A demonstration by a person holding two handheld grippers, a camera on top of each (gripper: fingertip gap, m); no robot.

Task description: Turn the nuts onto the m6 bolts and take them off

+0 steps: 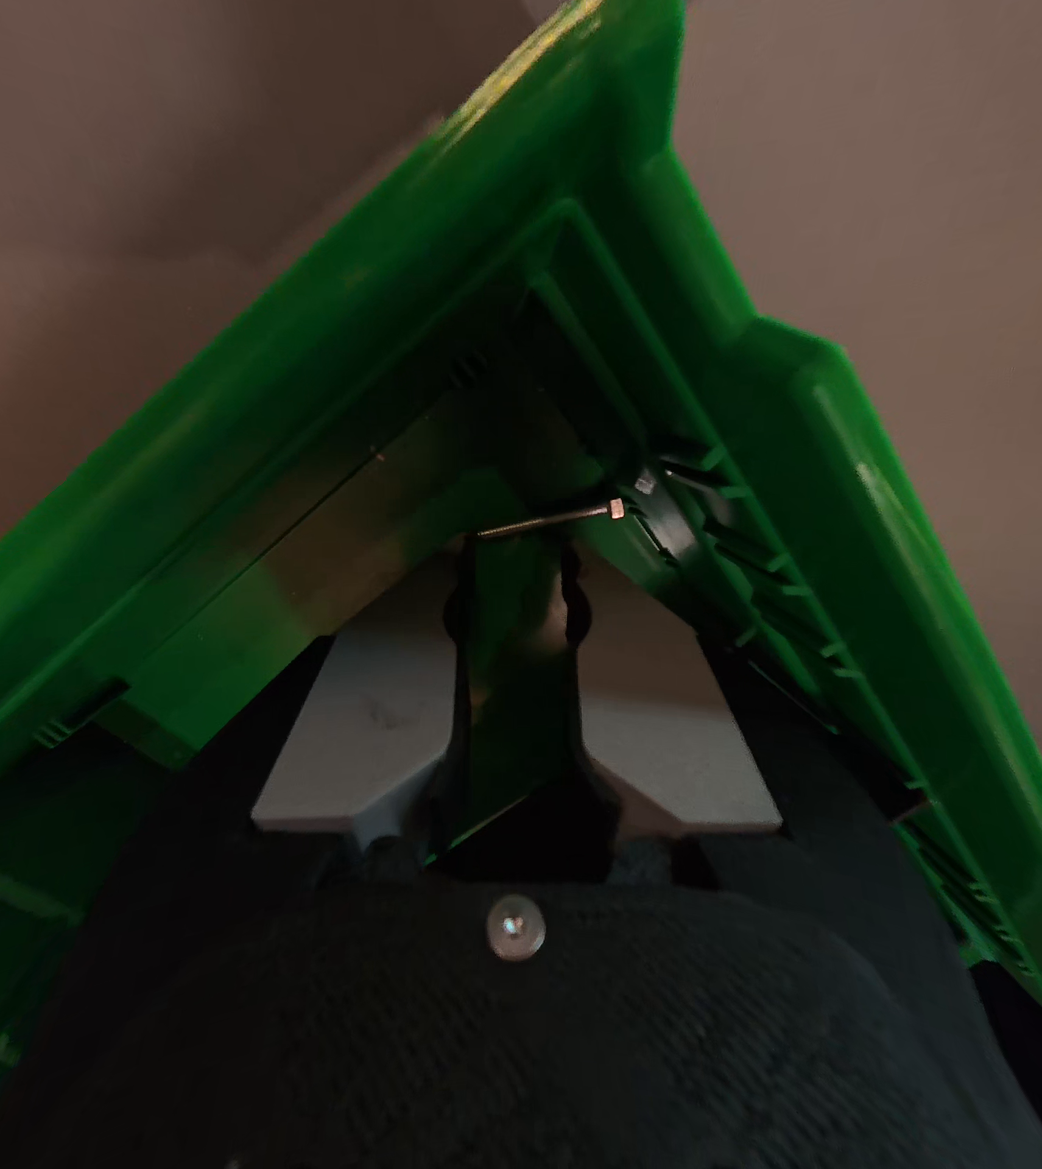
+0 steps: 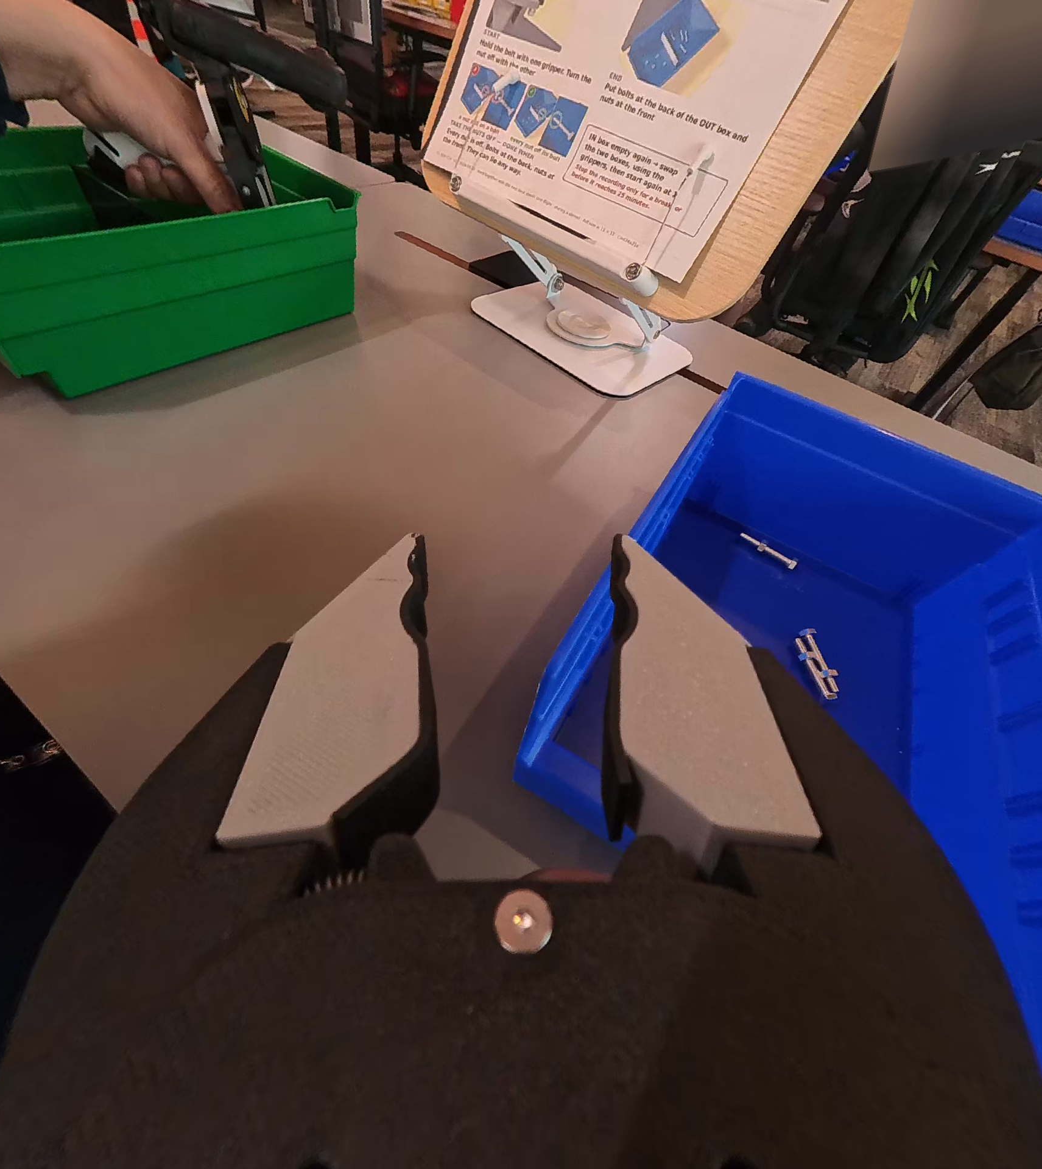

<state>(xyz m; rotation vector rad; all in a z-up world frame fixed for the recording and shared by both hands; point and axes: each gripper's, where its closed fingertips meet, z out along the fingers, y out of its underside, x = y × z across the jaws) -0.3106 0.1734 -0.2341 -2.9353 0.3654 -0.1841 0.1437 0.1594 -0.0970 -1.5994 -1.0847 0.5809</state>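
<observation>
In the left wrist view my left gripper (image 1: 515,556) reaches down into a corner of the green bin (image 1: 316,392). Its jaws stand partly apart, with green bin showing between them. A thin bolt (image 1: 546,522) lies across the fingertips, its head to the right, and a small nut (image 1: 645,484) sits just beyond. I cannot tell whether the tips touch the bolt. In the right wrist view my right gripper (image 2: 517,544) is open and empty above the grey table (image 2: 252,481). To its right, the blue bin (image 2: 980,727) holds two bolts with nuts on them (image 2: 768,551) (image 2: 817,664).
The green bin (image 2: 176,297) stands at the far left of the table, with a person's hand (image 2: 126,120) holding the left gripper (image 2: 246,164) in it. An instruction sheet on a wooden board with a white stand (image 2: 600,341) stands behind. Bags and chairs lie beyond the table. Tip to tip, the grippers are about 50 cm apart.
</observation>
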